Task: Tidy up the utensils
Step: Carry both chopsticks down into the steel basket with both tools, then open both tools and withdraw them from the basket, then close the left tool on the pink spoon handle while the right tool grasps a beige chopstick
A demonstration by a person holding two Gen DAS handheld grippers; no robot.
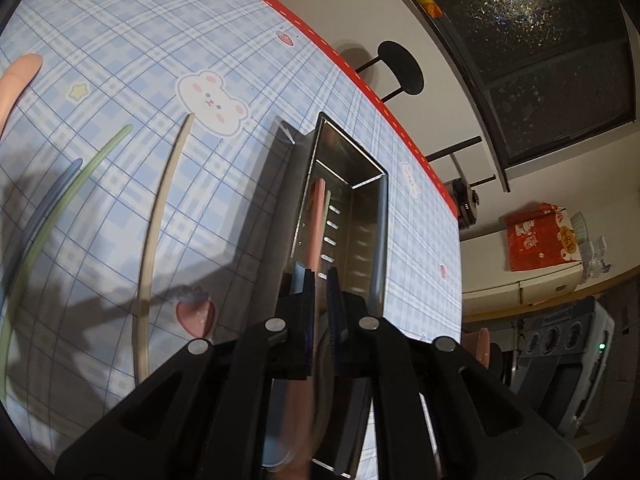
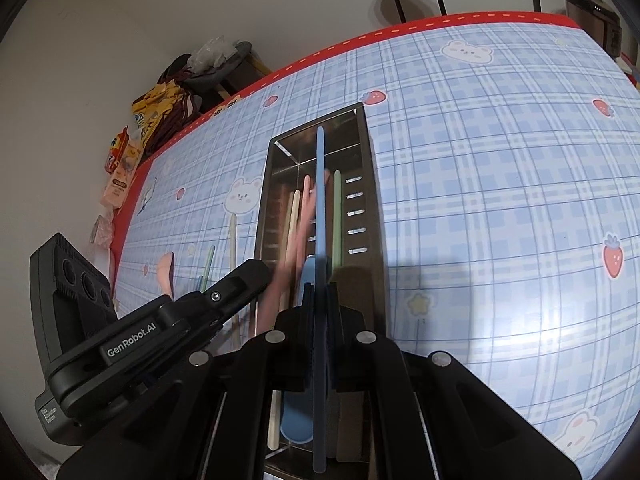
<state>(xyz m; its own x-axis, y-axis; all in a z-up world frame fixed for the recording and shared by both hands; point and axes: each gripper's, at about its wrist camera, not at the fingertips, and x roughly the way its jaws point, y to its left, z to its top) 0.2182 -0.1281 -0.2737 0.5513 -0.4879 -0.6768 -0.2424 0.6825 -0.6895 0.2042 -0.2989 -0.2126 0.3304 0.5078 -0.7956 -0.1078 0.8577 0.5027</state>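
Plaid desk (image 1: 120, 20): we clamp pink utensil (image 1: 318, 216) and blue utensil (image 2: 320, 200) over steel bin (image 2: 370, 184); three utensils (image 1: 160, 216) remain outside.

Black plastic claw (image 2: 320, 296) arms, silver screws, white "GenRobot.AI" lettering.

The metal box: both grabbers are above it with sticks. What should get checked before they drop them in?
1. Left gripper fingers shut on the pink utensil: ok.
2. Right gripper fingers shut on the blue utensil: ok.
3. Both utensils lined up along the metal box: ok.
4. Room left inside beside the cream and green utensils: ok.
5. The two grippers clear of each other: cannot tell; they are close together.
6. Loose utensils left on the tablecloth, such as the cream stick: not ok, more to collect.
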